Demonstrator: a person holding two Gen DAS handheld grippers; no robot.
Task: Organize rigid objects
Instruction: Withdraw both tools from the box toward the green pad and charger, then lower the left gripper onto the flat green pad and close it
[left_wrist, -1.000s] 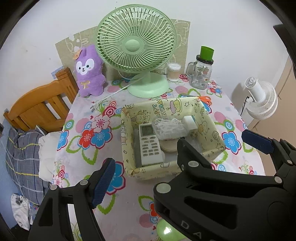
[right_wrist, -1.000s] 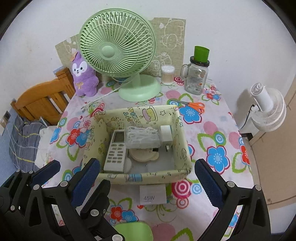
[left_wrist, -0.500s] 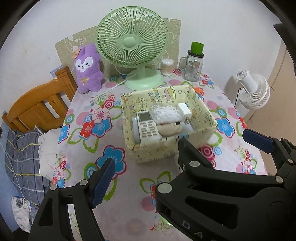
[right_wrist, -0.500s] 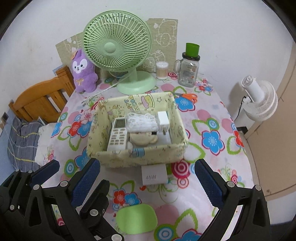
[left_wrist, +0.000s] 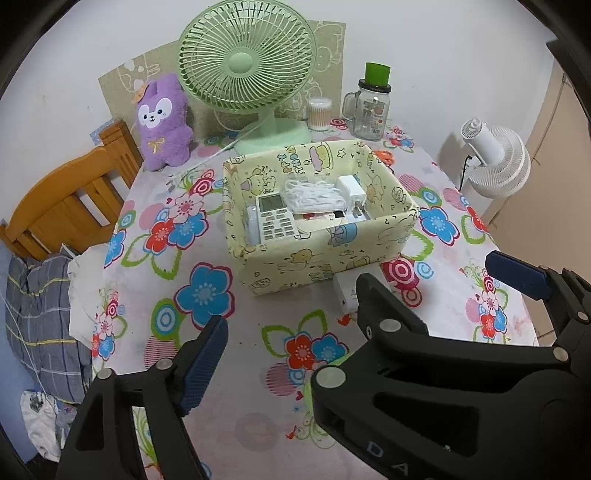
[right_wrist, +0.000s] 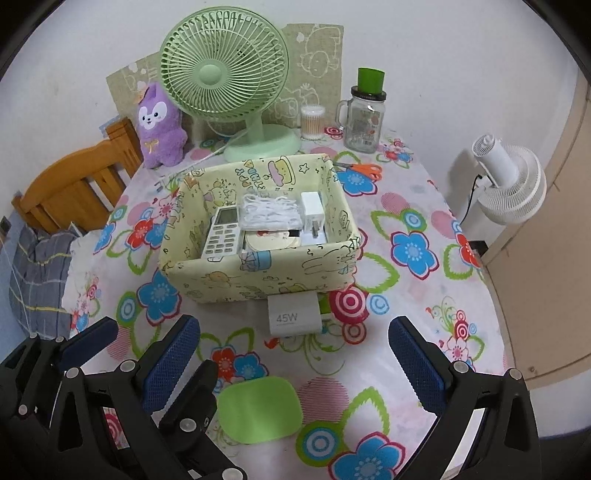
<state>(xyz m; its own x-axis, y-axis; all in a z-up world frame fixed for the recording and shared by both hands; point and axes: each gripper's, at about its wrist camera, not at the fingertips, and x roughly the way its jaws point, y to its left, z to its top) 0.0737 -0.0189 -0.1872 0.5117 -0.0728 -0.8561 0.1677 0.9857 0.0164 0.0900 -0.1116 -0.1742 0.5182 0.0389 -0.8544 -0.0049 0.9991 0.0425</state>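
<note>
White charger (right_wrist: 293, 313) marked "45W" lies at frame centre on the bench (right_wrist: 406, 295), touching the fabric box (right_wrist: 258, 275). Green pad (right_wrist: 259, 410) below. Left gripper (left_wrist: 351, 314) jaws opening, empty; right gripper (right_wrist: 293, 354) jaws wide, empty.

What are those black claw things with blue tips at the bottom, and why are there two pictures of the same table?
Those are two grabbers that a person holds, one in each hand. Each carries its own camera, so you get two pictures. One looks out from the left gripper, whose jaws are opening; the other from the right gripper, open too. Neither holds anything. On the flowery table stands a yellow cartoon box with a white remote control, a bagged white cable and a white plug inside. In front lie a white 45W charger and a flat green thing. Behind stand a green fan, a purple plush toy and a glass jar.
</note>
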